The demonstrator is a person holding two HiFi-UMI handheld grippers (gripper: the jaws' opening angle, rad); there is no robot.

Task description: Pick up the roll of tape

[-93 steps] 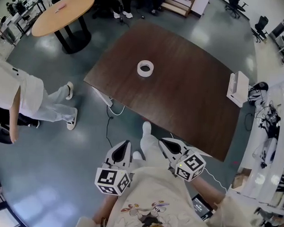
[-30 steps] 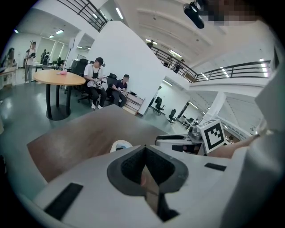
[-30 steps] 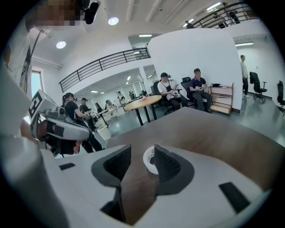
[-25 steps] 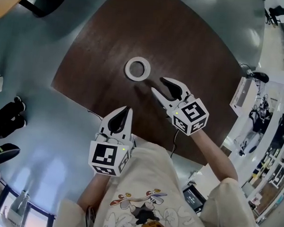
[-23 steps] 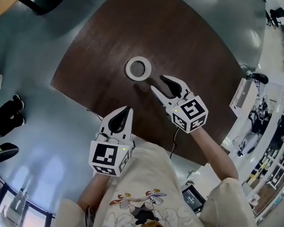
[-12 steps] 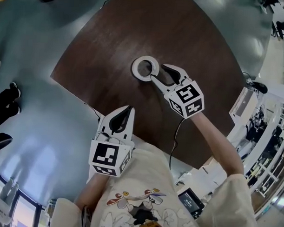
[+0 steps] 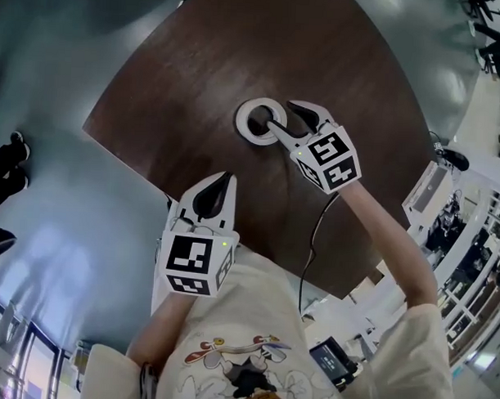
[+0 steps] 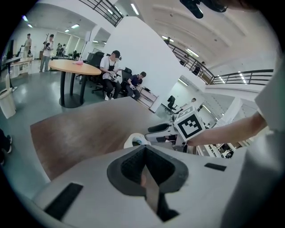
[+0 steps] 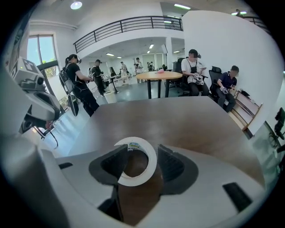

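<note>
L gripper [image 8: 143, 149], nearest, near the table [image 7: 196, 94] edge: jaws shut together, empty. R gripper [image 7: 283, 114]: jaws wide apart, gripping nothing. Vs 1 s ago, R has moved from short of the tape onto it. Tape [image 9: 151, 161] lies flat on table. One R jaw is over its hole, the other outside. Ring wall is between them, not pressed.

Quick count: one roll of tape [image 7: 245, 125] and one dark brown worktop [image 7: 197, 86]. Two grippers, the left gripper [image 7: 221, 182] and the right gripper [image 7: 282, 114]. Each carries one marker cube, so two cubes total: left cube [image 7: 194, 265], right cube [image 7: 329, 159]. One thin dark cable [image 7: 312, 238]. In the background there's one round table [image 9: 162, 75] and two seated people, a nearer one [image 9: 228, 82] and a farther one [image 9: 193, 67].
</note>
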